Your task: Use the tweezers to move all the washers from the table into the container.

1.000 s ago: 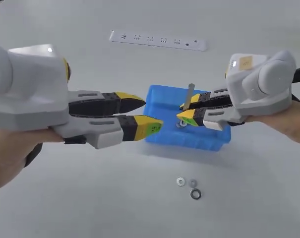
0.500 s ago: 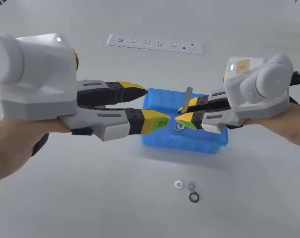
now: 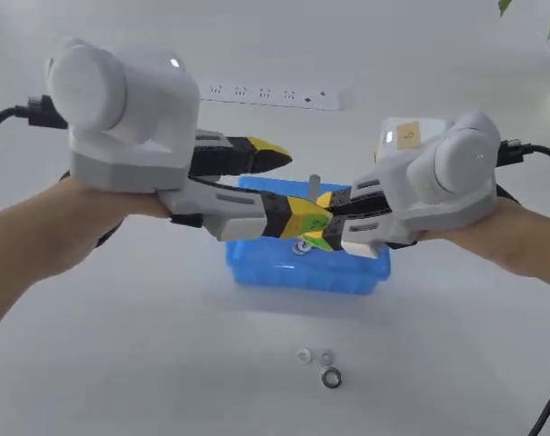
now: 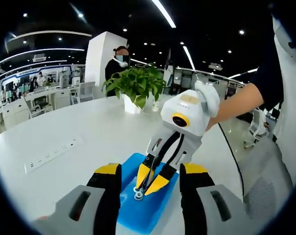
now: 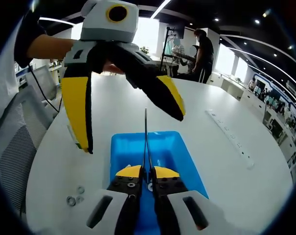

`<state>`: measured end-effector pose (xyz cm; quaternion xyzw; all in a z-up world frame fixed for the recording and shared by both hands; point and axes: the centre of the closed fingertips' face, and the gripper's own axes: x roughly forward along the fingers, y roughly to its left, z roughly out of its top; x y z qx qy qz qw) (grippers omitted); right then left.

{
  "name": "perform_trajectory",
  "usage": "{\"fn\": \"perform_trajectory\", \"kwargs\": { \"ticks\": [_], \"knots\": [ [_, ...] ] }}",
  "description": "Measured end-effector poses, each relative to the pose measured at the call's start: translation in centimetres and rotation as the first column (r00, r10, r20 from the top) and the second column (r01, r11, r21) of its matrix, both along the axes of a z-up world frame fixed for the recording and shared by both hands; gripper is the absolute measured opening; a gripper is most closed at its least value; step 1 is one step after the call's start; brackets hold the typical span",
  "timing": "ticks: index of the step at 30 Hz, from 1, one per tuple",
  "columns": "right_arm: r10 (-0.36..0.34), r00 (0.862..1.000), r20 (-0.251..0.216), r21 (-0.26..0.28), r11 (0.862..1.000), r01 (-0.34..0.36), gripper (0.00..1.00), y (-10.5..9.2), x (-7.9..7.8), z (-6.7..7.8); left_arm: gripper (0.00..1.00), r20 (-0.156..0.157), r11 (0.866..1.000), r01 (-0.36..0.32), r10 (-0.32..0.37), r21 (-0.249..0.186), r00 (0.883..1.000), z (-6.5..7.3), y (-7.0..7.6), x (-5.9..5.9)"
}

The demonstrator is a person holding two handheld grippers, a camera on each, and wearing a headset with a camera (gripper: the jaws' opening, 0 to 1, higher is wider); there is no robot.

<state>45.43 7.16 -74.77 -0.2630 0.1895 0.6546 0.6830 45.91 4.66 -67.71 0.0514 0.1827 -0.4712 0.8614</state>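
Note:
My right gripper [image 3: 334, 222] is shut on thin metal tweezers [image 5: 145, 142], which stand up between its jaws over the blue container [image 3: 302, 268]. A washer [image 4: 138, 195] sits at the tweezers' lower tip inside the container [image 4: 138, 215]; whether it is pinched I cannot tell. My left gripper [image 3: 302, 193] is open, its lower jaw crossing in front of the right gripper's tips above the container. In the right gripper view the left gripper [image 5: 130, 93] spreads wide over the container [image 5: 133, 156]. Three loose washers [image 3: 318, 363] lie on the table in front of the container.
A white power strip [image 3: 265, 94] lies on the table beyond the container. A potted plant [image 4: 138, 85] stands further back on the table. The loose washers [image 5: 74, 196] lie left of the container in the right gripper view. People stand in the background.
My left gripper has moved right, further over the container, until its lower jaw overlaps the right gripper's tips. The right gripper stays shut on the tweezers above the container. The head camera has shifted.

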Motion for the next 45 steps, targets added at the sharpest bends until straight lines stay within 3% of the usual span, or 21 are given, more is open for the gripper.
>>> {"fn": "perform_trajectory", "kwargs": {
  "ticks": [2,5,10,11,12,15,20,22,28,33,45],
  "knots": [
    [0.0,1.0,-0.001,0.0,1.0,0.0,0.08,-0.1,0.0,0.1,0.41,0.013,0.999,0.025,-0.026,0.04,1.0,-0.7,-0.1,0.2],
    [0.001,1.0,-0.001,-0.001,1.0,-0.001,0.08,-0.2,0.0,0.1,0.37,-0.004,0.998,0.042,-0.042,0.045,0.999,-1.0,-0.3,0.4],
    [0.006,1.0,-0.001,-0.007,1.0,-0.006,0.09,-0.1,-0.2,0.0,0.19,0.029,0.994,0.082,-0.085,0.073,0.996,-0.9,-0.4,0.1],
    [0.008,1.0,-0.002,-0.009,1.0,-0.008,0.09,-0.1,-0.2,0.0,0.14,0.021,0.993,0.093,-0.094,0.067,0.995,-0.8,-0.5,0.0],
    [0.006,1.0,-0.005,-0.009,1.0,-0.007,0.09,-0.1,-0.2,0.0,0.1,-0.007,0.993,0.109,-0.108,0.042,0.994,-0.5,-0.8,-0.4],
    [0.015,1.0,-0.004,-0.016,1.0,-0.015,0.09,0.0,-0.3,0.1,0.09,0.035,0.983,0.148,-0.153,0.108,0.988,-0.7,-0.8,-0.6],
    [0.024,1.0,0.0,-0.022,0.999,-0.024,0.09,0.0,-0.6,0.1,0.08,0.046,0.977,0.164,-0.172,0.138,0.984,-0.6,-0.8,-1.0],
    [0.02,1.0,-0.001,-0.016,1.0,-0.02,0.09,0.0,-0.6,0.4,0.08,0.086,0.969,0.169,-0.186,0.18,0.979,-0.3,-0.8,-1.0],
    [0.023,1.0,0.006,0.002,1.0,-0.023,0.1,0.4,-0.4,1.1,0.07,0.086,0.965,0.182,-0.2,0.188,0.976,0.5,-0.8,-1.2],
    [0.029,1.0,0.004,0.005,1.0,-0.029,0.11,0.6,-0.7,1.3,0.06,0.054,0.967,0.183,-0.195,0.175,0.979,0.7,-0.6,-1.3],
    [-0.033,0.997,0.072,-0.003,0.999,0.033,0.23,-0.3,0.6,2.1,0.07,0.087,0.971,0.155,-0.173,0.183,0.981,1.7,-0.4,-0.7]
  ]
}}
